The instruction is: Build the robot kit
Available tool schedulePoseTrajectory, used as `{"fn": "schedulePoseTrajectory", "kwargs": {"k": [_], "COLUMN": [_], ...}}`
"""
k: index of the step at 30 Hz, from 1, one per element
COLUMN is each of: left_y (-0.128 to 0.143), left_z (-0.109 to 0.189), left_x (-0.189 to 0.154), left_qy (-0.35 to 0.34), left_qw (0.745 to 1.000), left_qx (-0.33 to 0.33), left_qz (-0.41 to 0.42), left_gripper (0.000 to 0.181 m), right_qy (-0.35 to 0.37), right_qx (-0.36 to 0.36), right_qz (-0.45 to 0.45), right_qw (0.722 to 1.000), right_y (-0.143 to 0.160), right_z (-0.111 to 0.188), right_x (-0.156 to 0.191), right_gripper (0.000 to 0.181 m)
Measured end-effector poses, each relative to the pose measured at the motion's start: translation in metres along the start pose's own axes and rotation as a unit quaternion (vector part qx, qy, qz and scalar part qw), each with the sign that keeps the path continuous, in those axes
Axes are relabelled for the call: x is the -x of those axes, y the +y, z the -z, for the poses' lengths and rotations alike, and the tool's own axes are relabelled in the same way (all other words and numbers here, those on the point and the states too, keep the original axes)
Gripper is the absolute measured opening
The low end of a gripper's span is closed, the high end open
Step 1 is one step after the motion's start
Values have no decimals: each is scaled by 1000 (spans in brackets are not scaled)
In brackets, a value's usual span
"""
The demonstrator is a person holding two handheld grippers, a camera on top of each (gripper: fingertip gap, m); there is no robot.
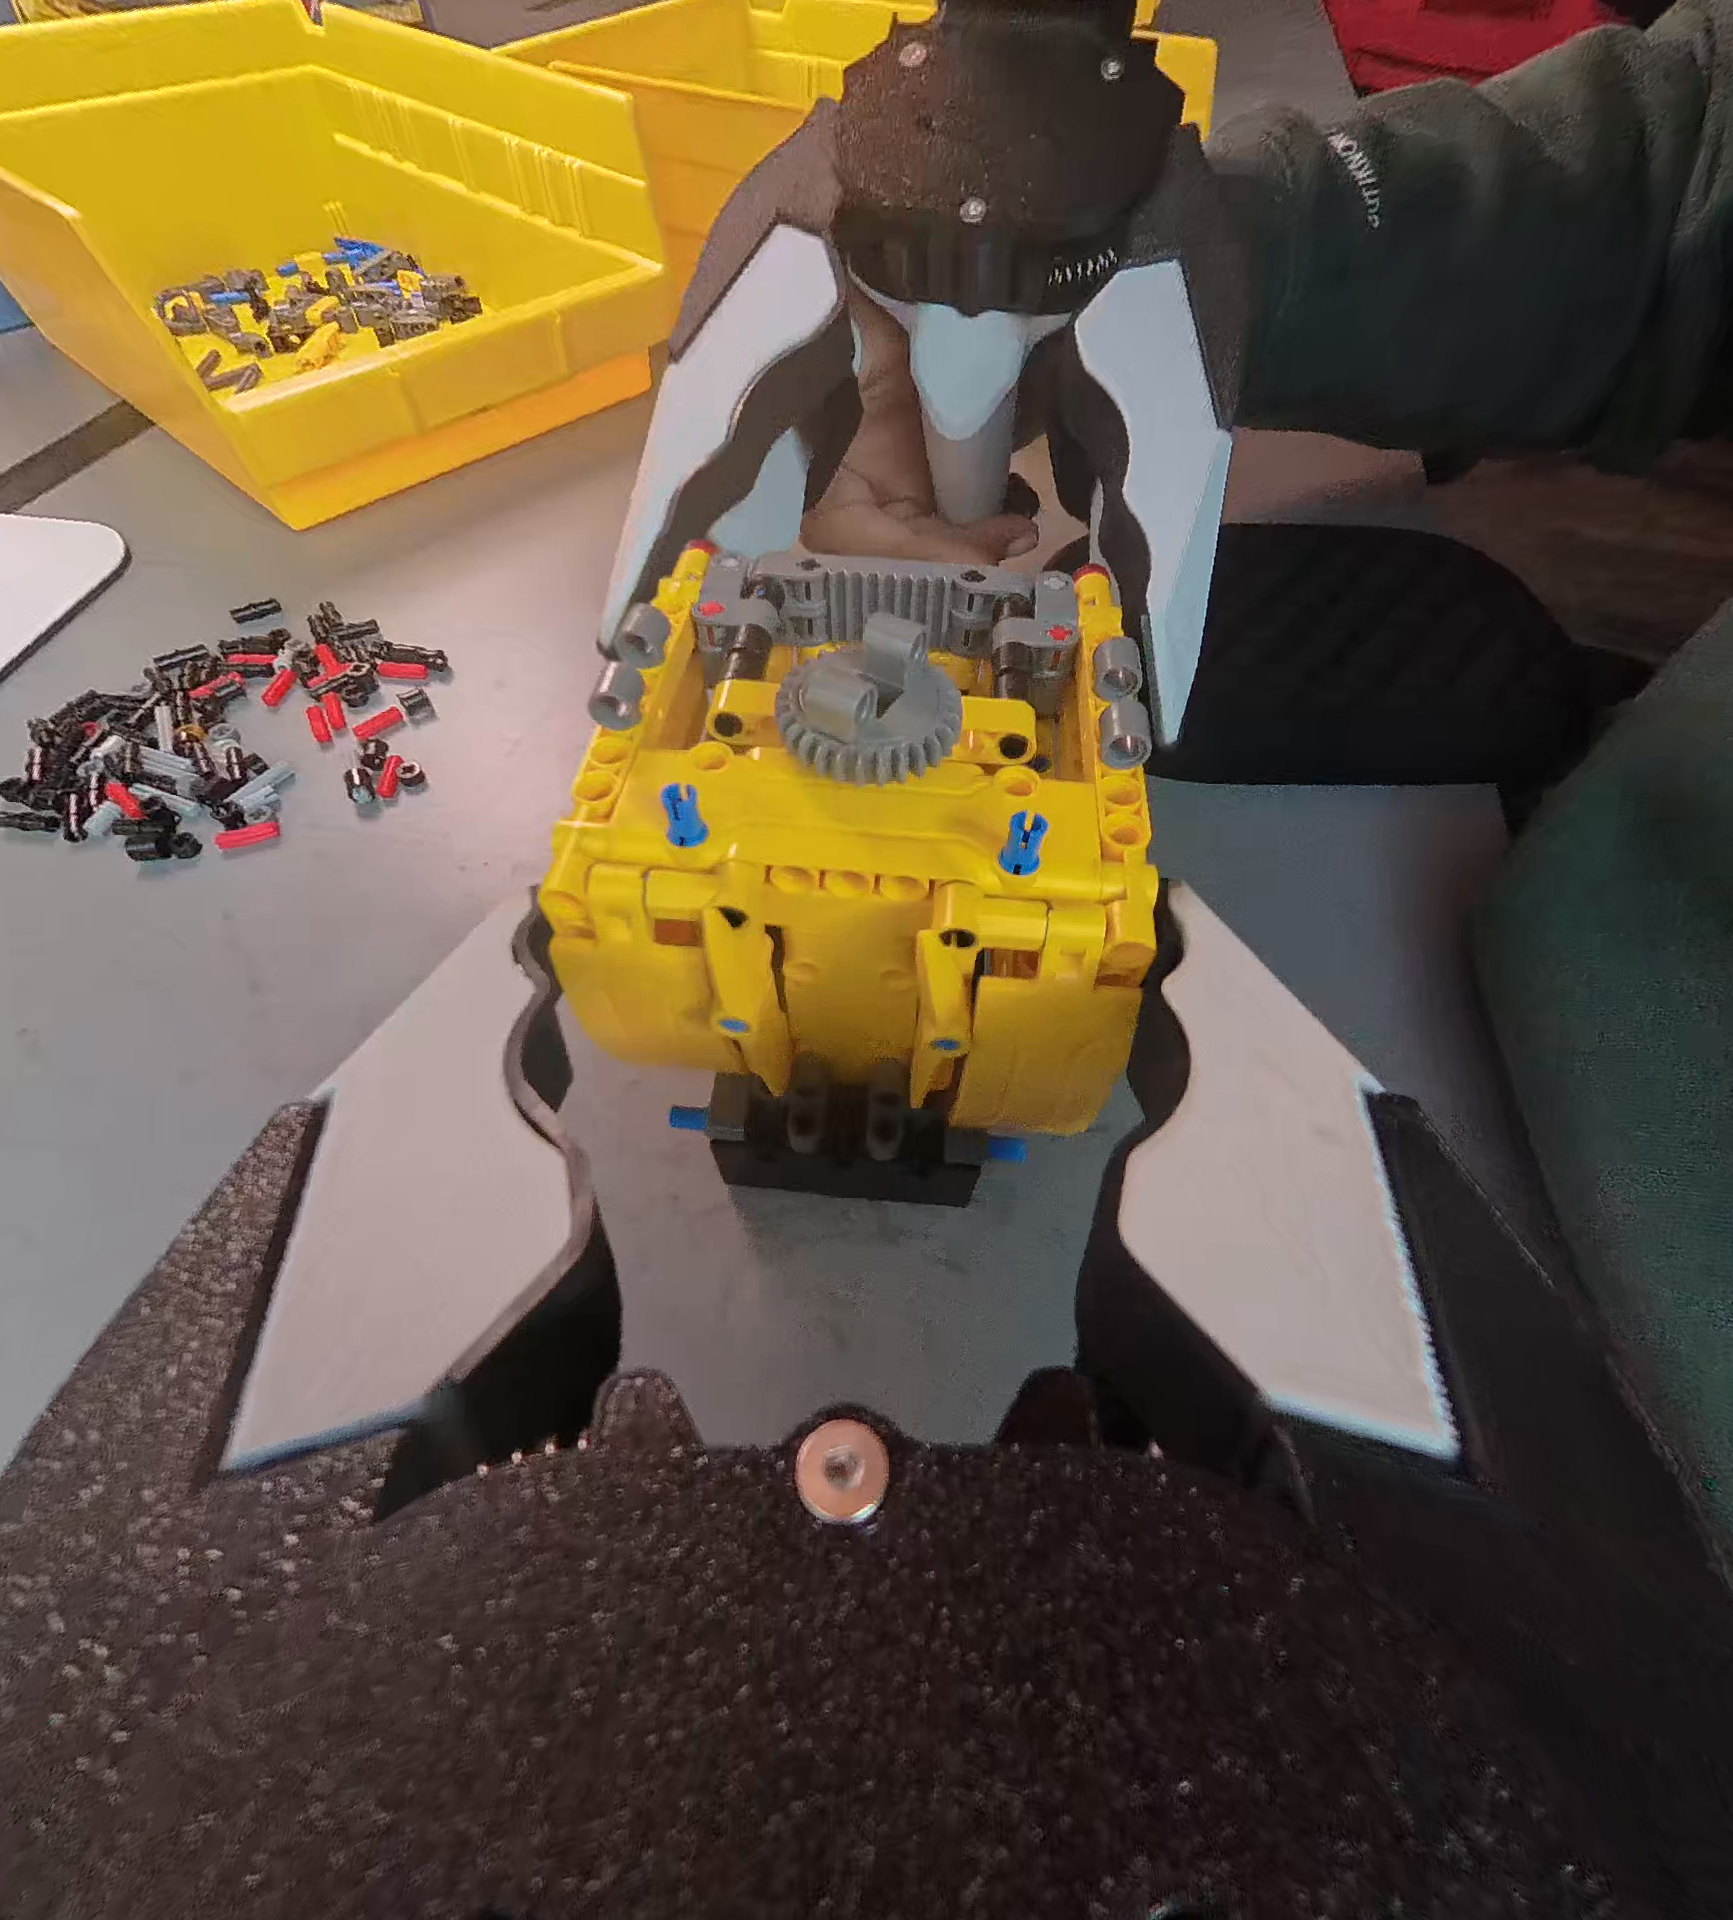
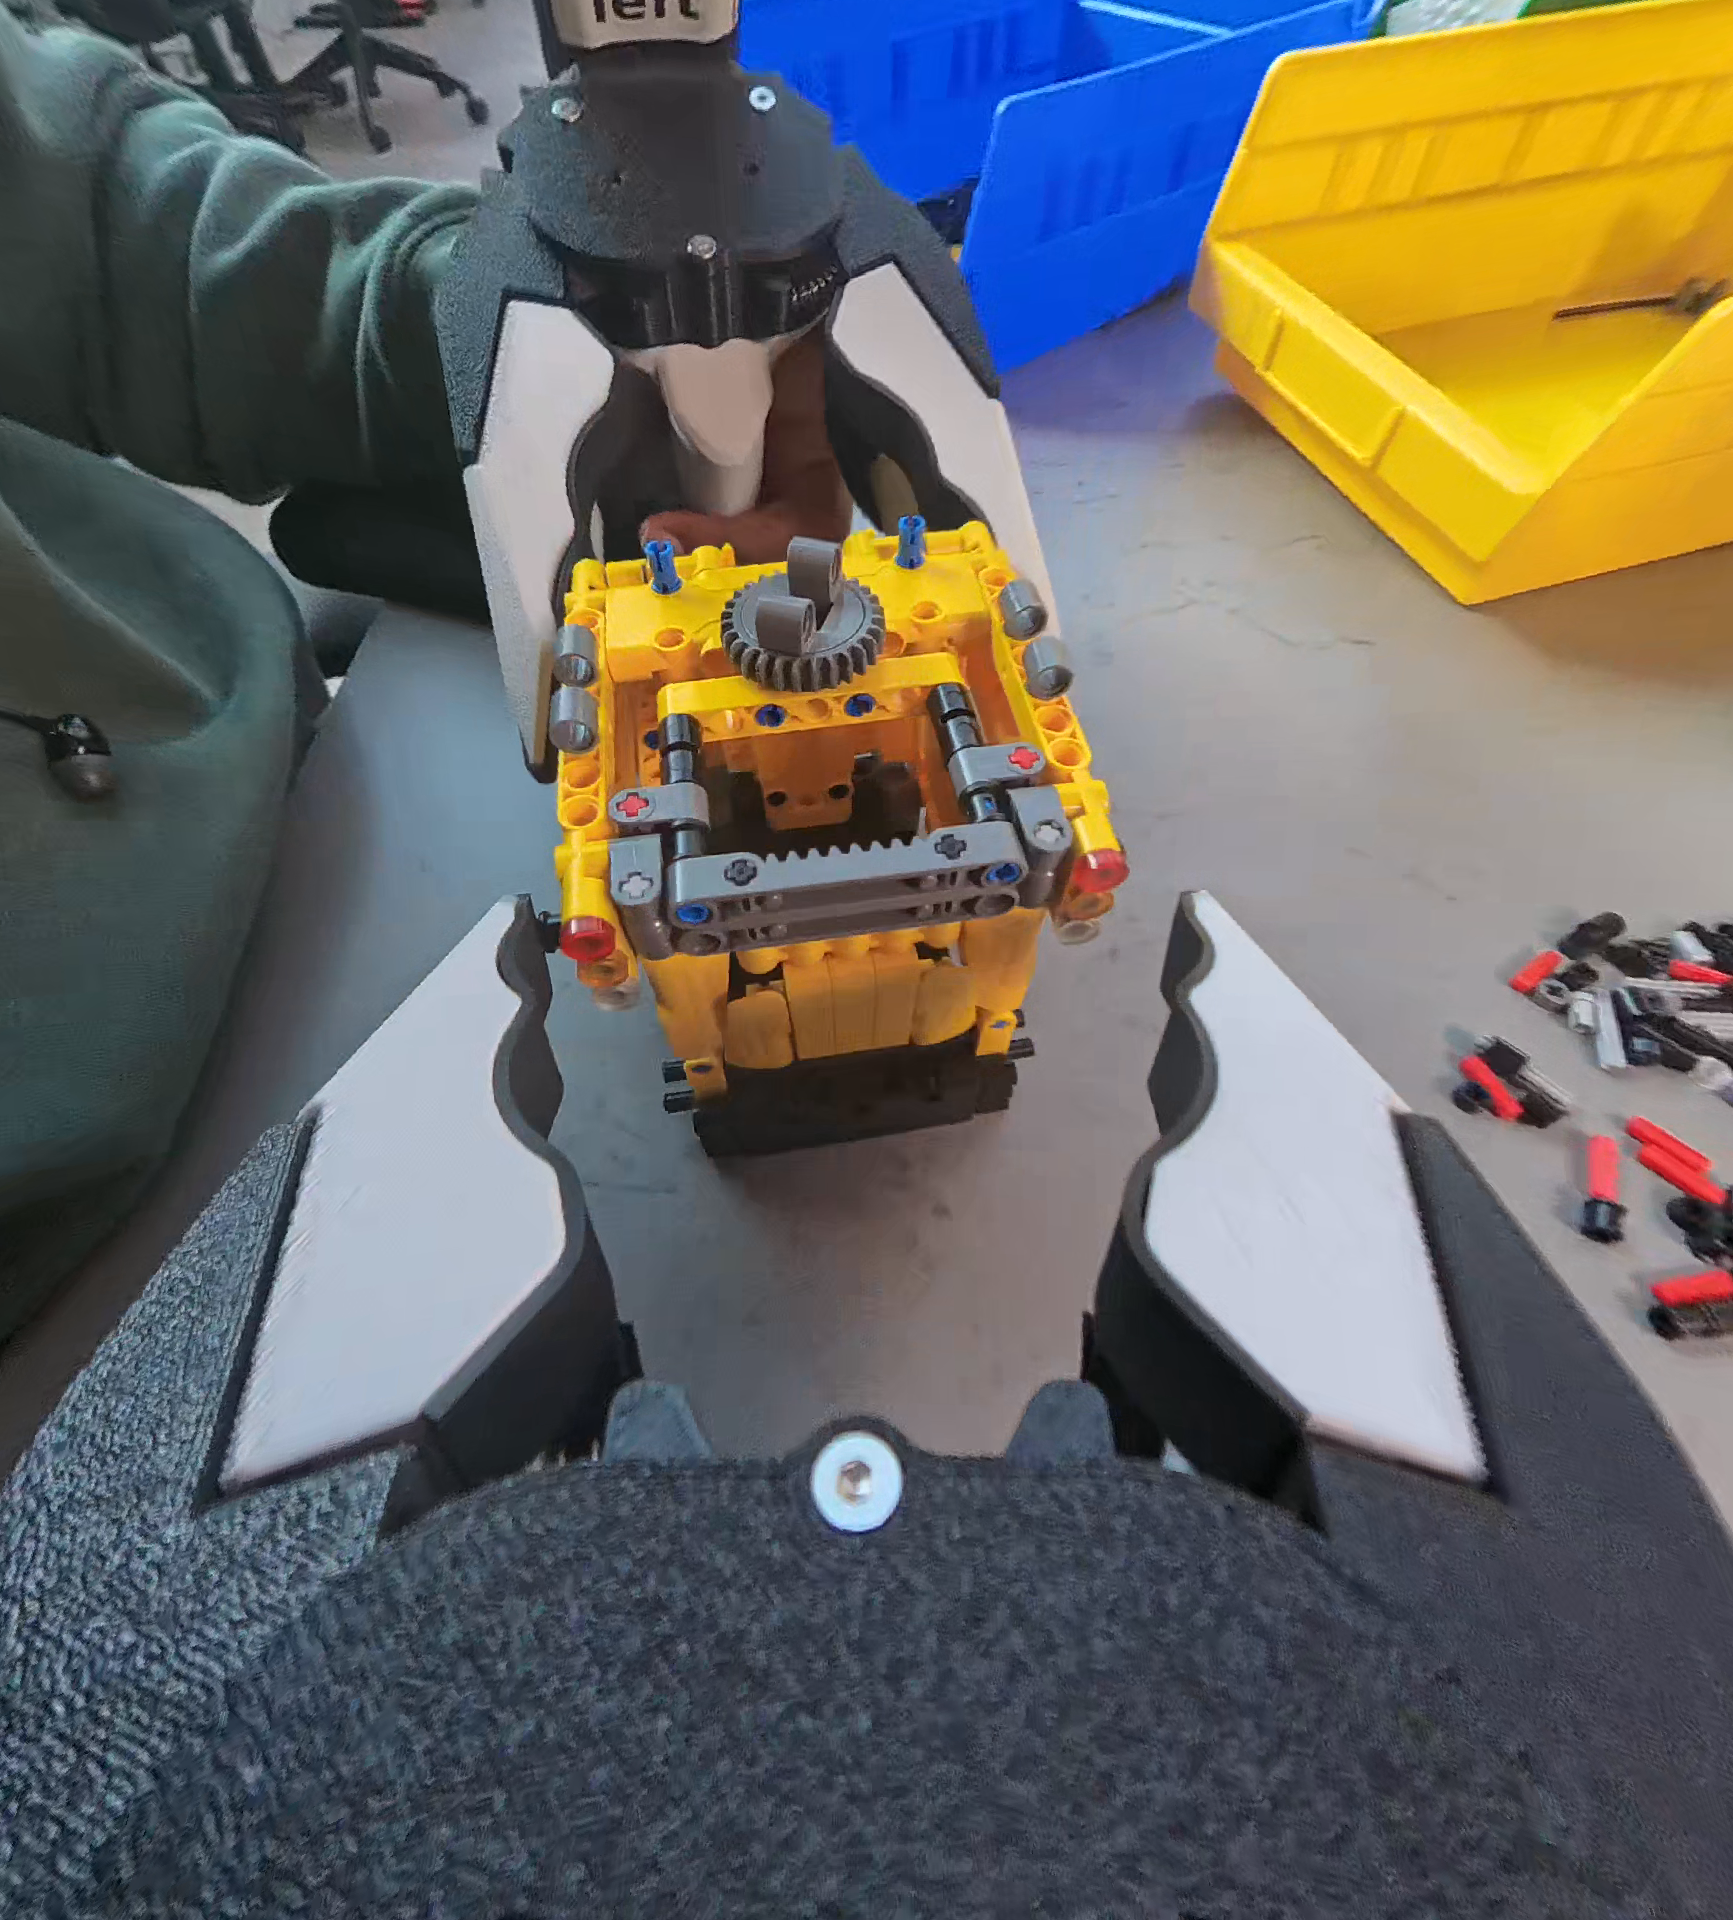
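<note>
Left tool [image 1: 846,925] grasps yellow brick model [image 1: 846,883] upright on table [image 1: 218,1039]; right tool [image 2: 846,935] released, straddling it. Grey gear [image 1: 867,717] on top, black base. Yellow bin [image 1: 322,260] holds small parts.

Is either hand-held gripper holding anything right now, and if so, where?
The left hand-held gripper clamps the yellow model by its two side walls at the blue-pin end. The right hand-held gripper is open, holding nothing.

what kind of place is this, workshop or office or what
Probably an office-like lab set up as a building-toy assembly bench: yellow parts bins on a grey table, a loose pile of small connector pins, and rolling office chairs behind.
</note>
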State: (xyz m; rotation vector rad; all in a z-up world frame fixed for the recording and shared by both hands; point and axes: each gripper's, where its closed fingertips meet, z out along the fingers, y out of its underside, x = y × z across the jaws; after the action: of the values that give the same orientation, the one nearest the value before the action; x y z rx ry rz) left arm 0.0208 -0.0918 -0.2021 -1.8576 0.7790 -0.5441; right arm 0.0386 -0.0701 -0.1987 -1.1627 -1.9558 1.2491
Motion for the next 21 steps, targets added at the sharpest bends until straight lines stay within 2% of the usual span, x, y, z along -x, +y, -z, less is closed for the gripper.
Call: {"fn": "schedulePoseTrajectory", "kwargs": {"k": [5,11,13,21], "left_y": [-1,-2,-2,-3], "left_z": [-1,-4,-4,-5], "left_x": [5,8,8,10], "left_qy": [-4,-5,-2,0], "left_qw": [1000,1000,1000,1000], "left_qx": [-9,-13,-14,-17], "left_qz": [9,4,5,4], "left_gripper": [108,106,106,106], "right_qy": [-37,-63,-60,-57], "right_qx": [-14,-35,-52,-50], "right_qz": [4,-9,-3,-3], "right_qw": [999,997,997,997], "right_y": [2,0,-3,-2], "right_z": [-8,3,6,9], "right_x": [2,1,-2,-4], "right_gripper": [113,111,106,105]}}
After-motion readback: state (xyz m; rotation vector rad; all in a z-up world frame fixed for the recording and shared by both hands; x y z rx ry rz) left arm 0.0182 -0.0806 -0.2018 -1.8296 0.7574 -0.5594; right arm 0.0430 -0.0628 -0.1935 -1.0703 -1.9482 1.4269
